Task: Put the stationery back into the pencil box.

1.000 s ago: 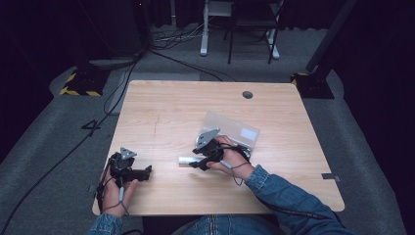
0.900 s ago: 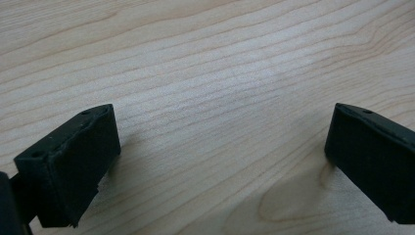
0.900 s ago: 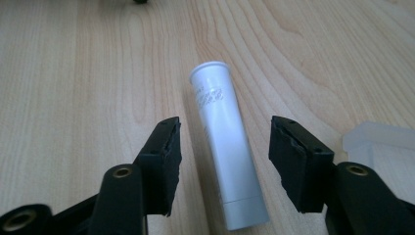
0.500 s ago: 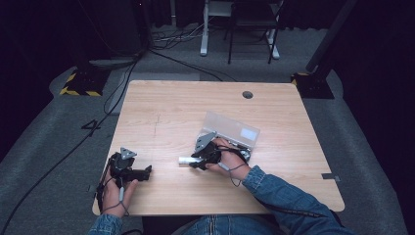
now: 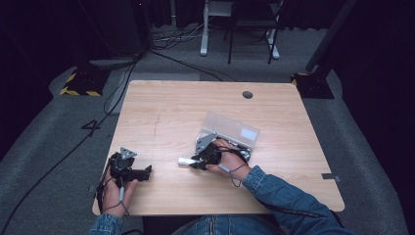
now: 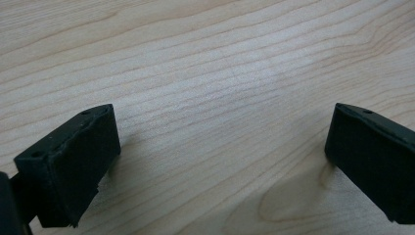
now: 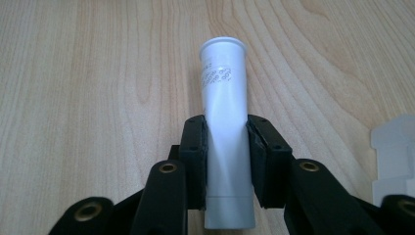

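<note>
In the high view, the white tube is seen lying on the table, its end projecting left from the right gripper, just beside a clear bag, while the left gripper is rested well apart. In the left gripper view, the jaws are spread wide over bare wood. In the right gripper view, the jaws have just been closing and are clamped on the tube's lower body.

Set high above the near edge, facing forward and down over the whole worktop. Mounted on each hand-held gripper, close to the wood, looking along the jaws. Shared with the right one: the white tube.
</note>
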